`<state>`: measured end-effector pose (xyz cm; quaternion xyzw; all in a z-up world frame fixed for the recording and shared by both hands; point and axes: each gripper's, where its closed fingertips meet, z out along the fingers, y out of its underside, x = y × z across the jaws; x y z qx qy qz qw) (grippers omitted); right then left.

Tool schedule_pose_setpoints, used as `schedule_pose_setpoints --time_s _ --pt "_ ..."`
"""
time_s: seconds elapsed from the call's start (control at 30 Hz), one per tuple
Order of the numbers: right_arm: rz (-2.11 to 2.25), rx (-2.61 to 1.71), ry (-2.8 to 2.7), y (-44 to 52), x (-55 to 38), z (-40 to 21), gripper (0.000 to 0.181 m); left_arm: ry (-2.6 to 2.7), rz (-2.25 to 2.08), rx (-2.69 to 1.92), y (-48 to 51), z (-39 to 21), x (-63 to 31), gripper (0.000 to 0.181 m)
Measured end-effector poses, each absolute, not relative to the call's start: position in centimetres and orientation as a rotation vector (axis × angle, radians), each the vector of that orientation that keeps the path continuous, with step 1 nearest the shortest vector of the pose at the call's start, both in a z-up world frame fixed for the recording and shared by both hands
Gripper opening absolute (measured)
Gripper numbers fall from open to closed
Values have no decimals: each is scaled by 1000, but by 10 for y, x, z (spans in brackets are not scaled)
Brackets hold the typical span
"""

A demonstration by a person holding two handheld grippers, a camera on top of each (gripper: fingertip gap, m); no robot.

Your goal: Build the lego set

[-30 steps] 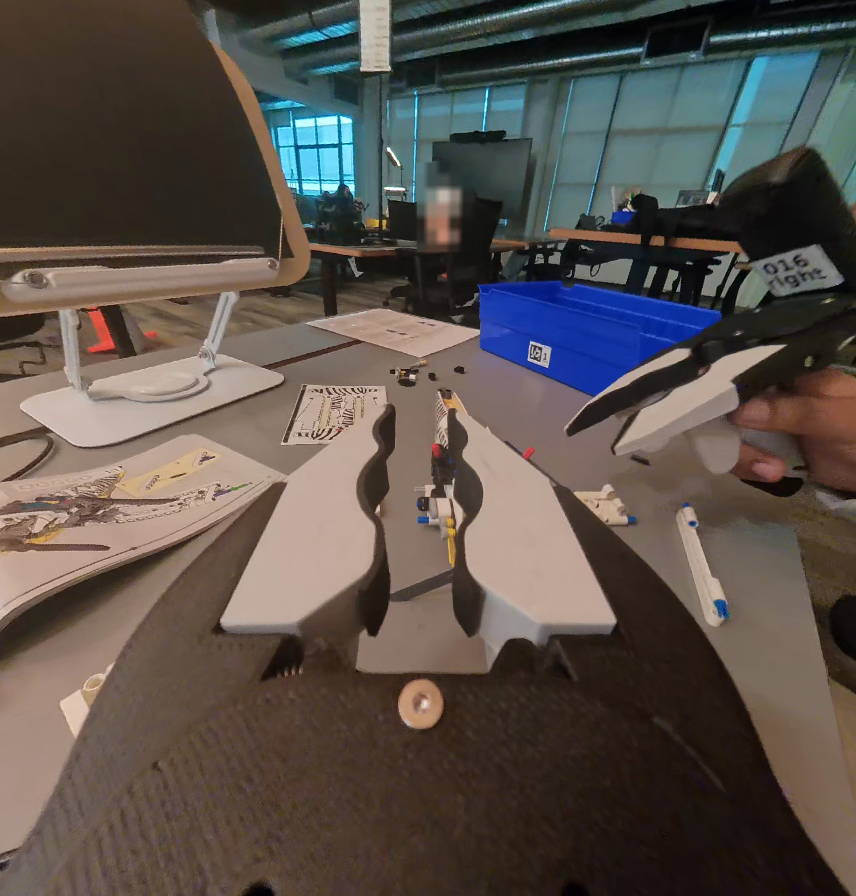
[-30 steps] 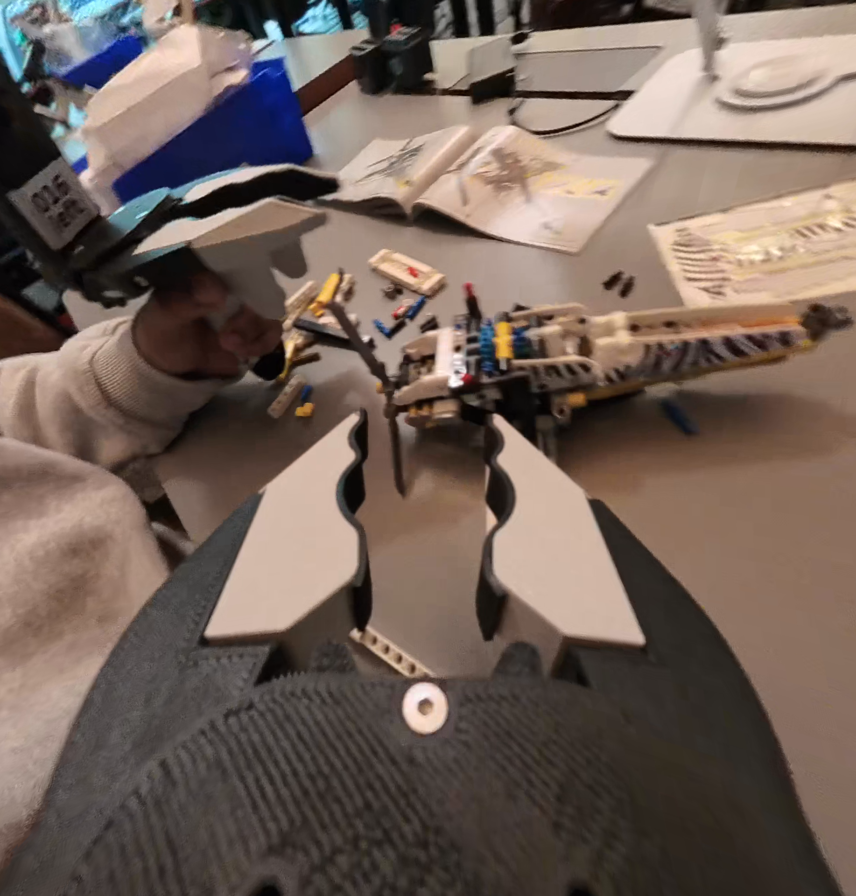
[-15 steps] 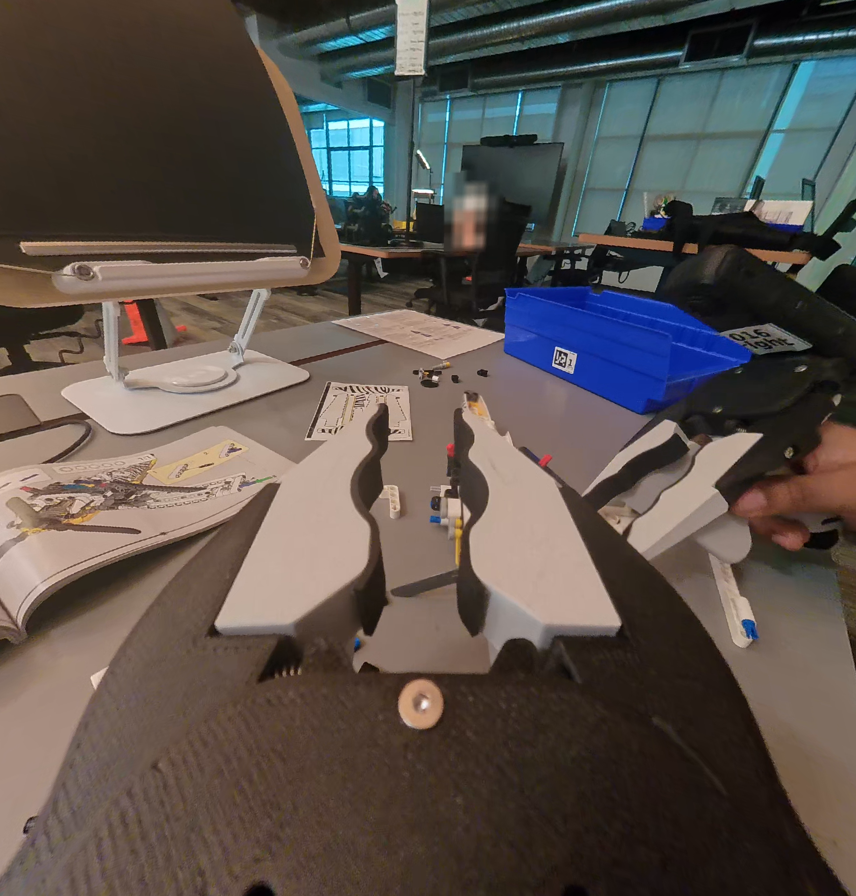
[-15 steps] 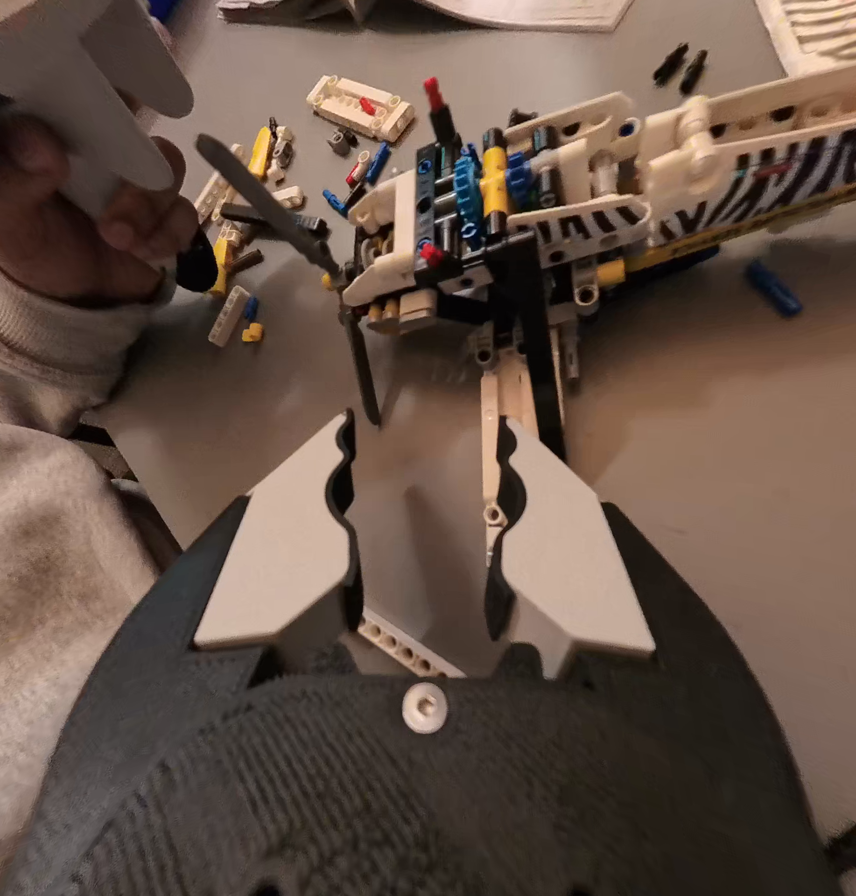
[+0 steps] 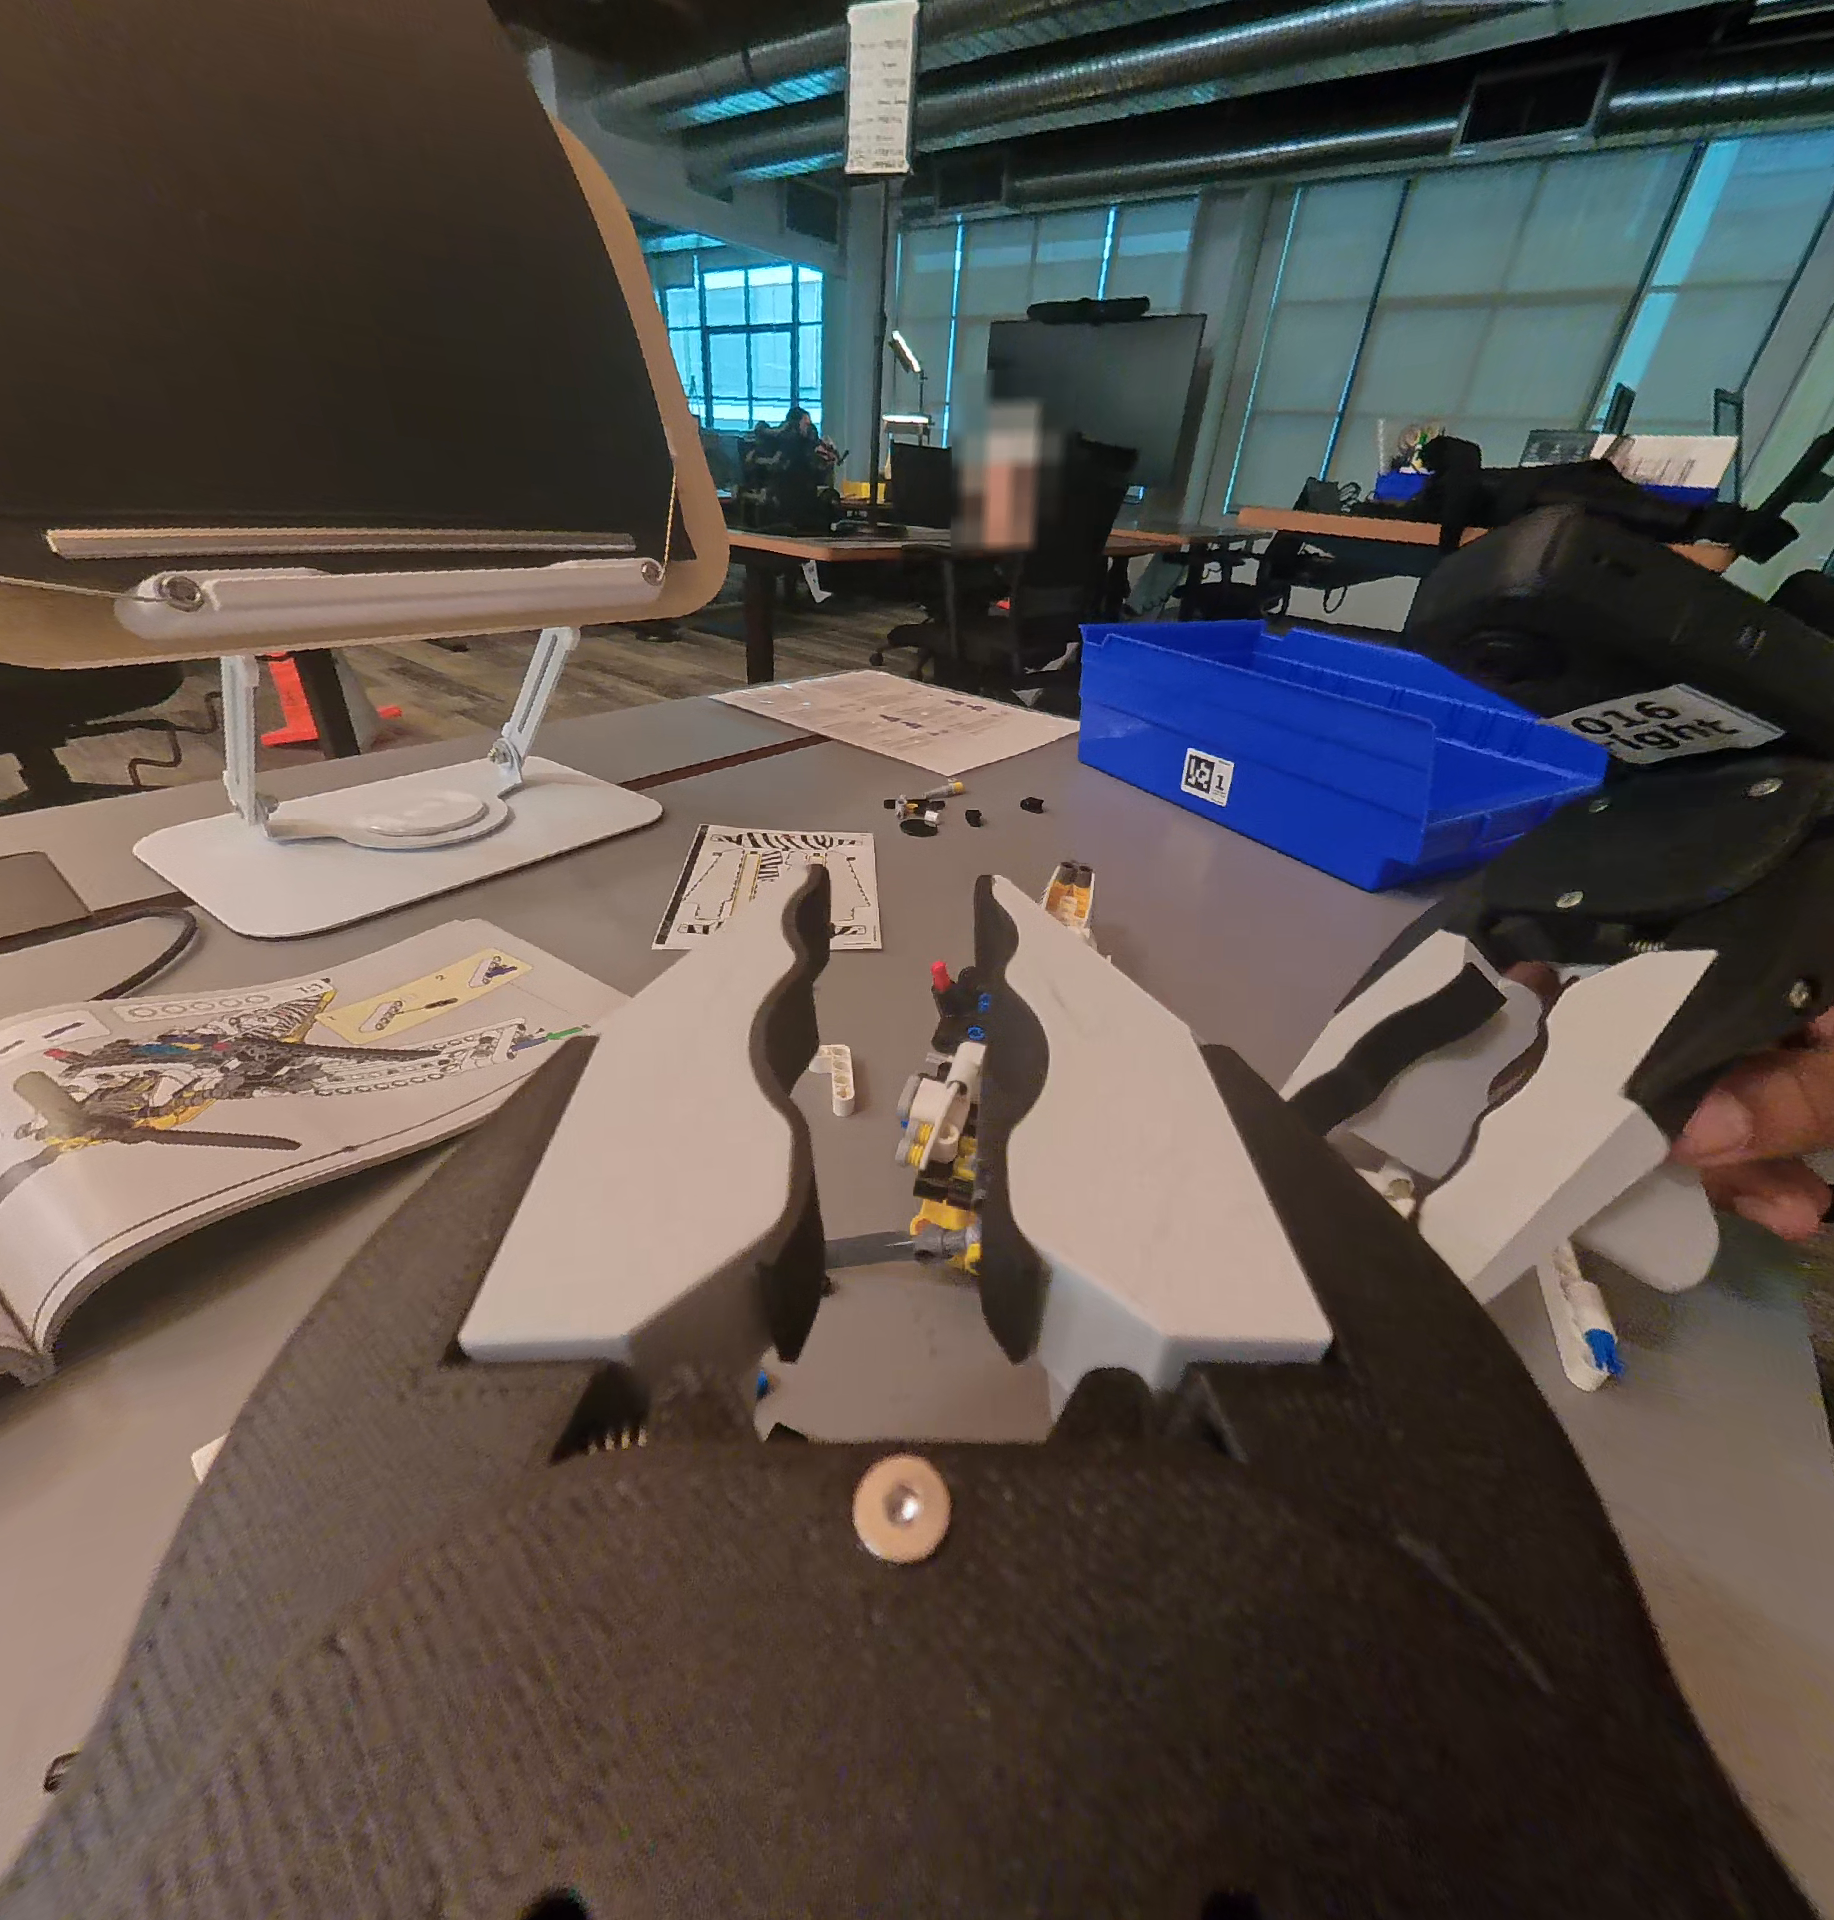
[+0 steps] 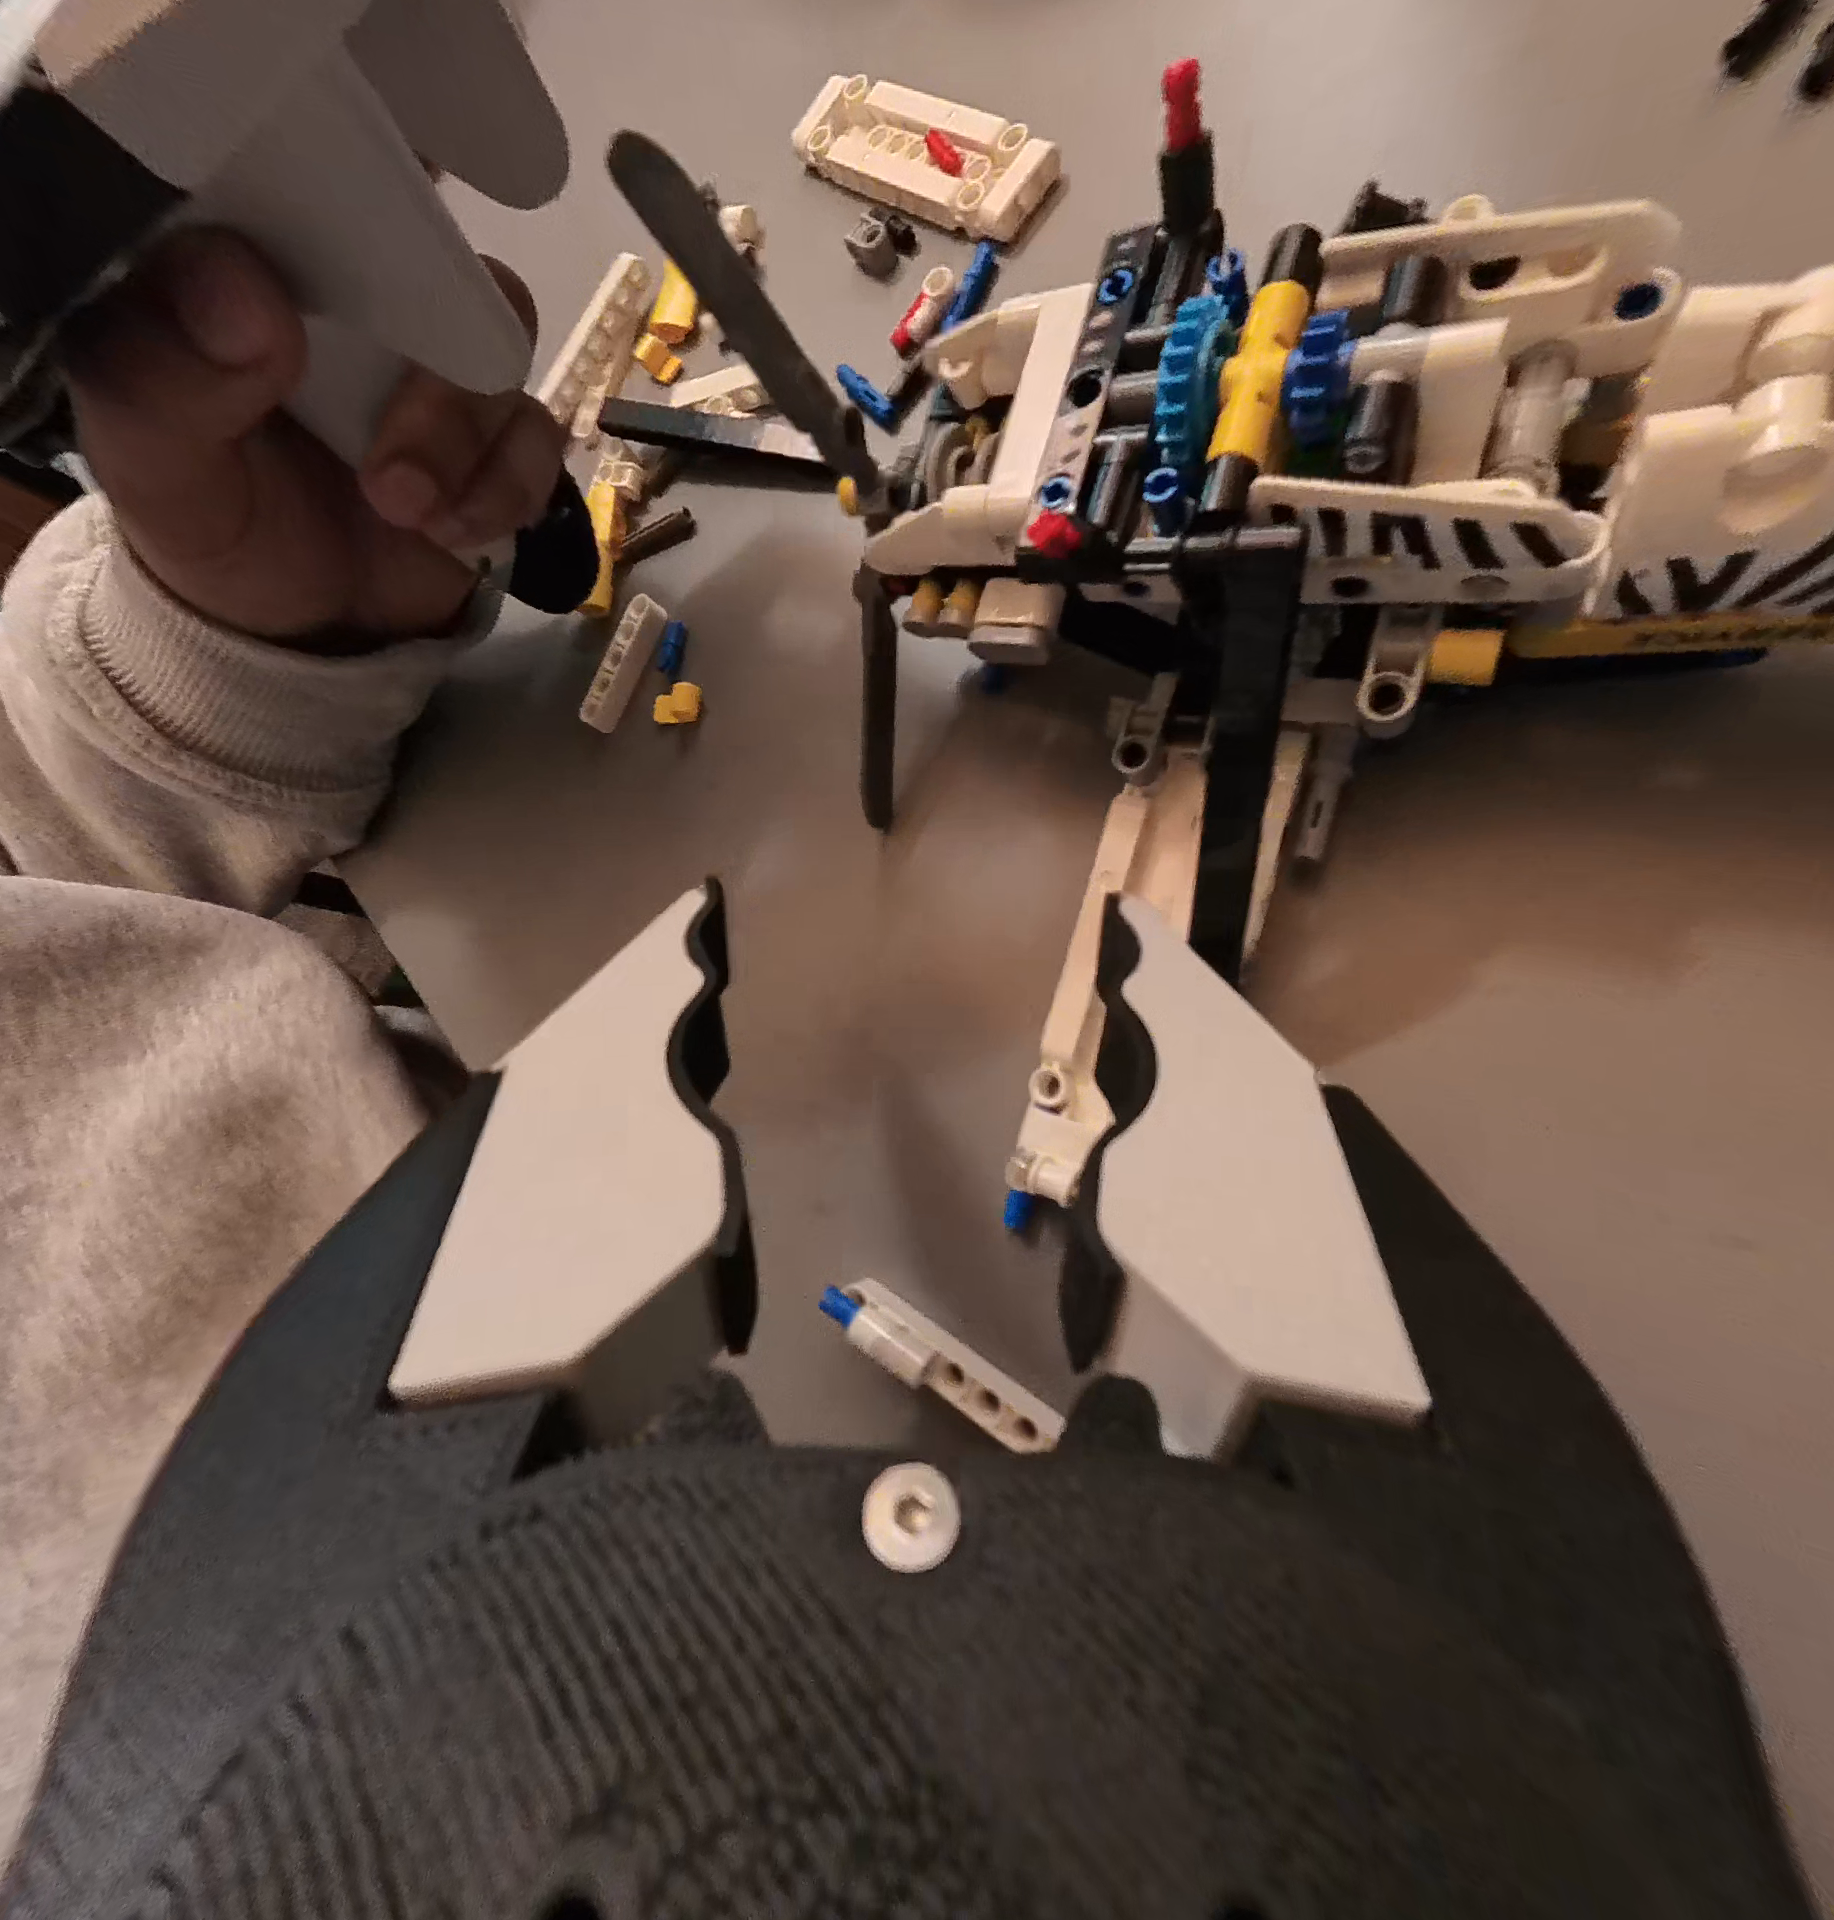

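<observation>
Though blue bin [image 5: 1308,748] contents can't be seen, both grippers' fingers [image 6: 580,1132] gape wide, holding nothing; R straddles white beam [image 6: 944,1366] on bench [image 6: 1515,935].

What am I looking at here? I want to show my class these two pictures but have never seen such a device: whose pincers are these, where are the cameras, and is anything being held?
A person holds a two-finger gripper in each hand; each carries a camera looking along its fingers. One picture is from the left gripper, the other from the right gripper. Both are open and hold nothing. On the grey table stands a half-built lego plane with a propeller, loose pieces beside it and a white beam below the right gripper. The left view also shows an open instruction booklet, a sticker sheet and a blue bin.
</observation>
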<state>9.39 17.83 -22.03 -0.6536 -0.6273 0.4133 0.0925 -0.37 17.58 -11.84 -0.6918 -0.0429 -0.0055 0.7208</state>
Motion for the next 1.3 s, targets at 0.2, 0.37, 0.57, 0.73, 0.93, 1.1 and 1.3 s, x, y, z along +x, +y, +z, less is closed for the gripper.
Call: schedule_pose_setpoints --time_s 0.2,0.37,0.57,0.73,0.93,1.1,1.3 --pt "1435 -1860 -1886 152 87 -203 66 -93 -8 -1525 176 -118 -4 25" --pt "1342 -1805 -1777 179 86 -190 61 -93 -14 -1524 176 -118 -3 25" --pt "1209 -1888 -1644 221 93 -201 64 -90 -19 -1528 176 -118 -2 25" --pt "1226 -1897 -1725 213 92 -217 68 -98 -27 -1528 176 -119 -3 25" --pt "1245 -1880 -1765 200 86 -219 71 -101 -35 -1527 176 -119 -3 25" --pt "1287 -1869 -1792 187 82 -218 72 -102 -36 -1525 176 -118 -3 25" --pt "1329 -1829 -1841 167 74 -217 73 -102 -37 -1523 176 -118 -3 25"
